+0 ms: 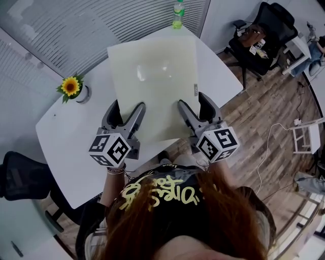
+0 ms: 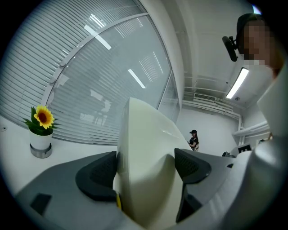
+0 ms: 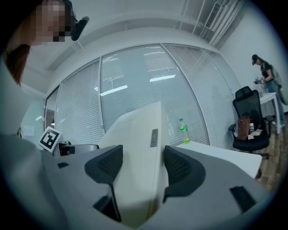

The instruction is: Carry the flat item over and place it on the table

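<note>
The white counter fills the middle of the head view. The cream panel is held over its centre, the near edge reaching toward 6 o'clock past the counter's rim. I cannot tell whether its far edge touches the surface.

The left tool and the right tool each grip that near edge, at 7 and 5 o'clock of the panel. Both are closed down to the sheet's thickness, pads pressed flat on either face.

Since both grips sit on one edge, the far end hangs unsupported. It could sag, or lever out of the pads if tipped fast. Uneven lowering might twist it. Letting go with the panel this far back would likely tip it off the rim.

Ahead there is open counter, bounded by a sunflower pot at 9 o'clock and a bottle at 12, near the far edge. A push forward should stop short of that bottle.
</note>
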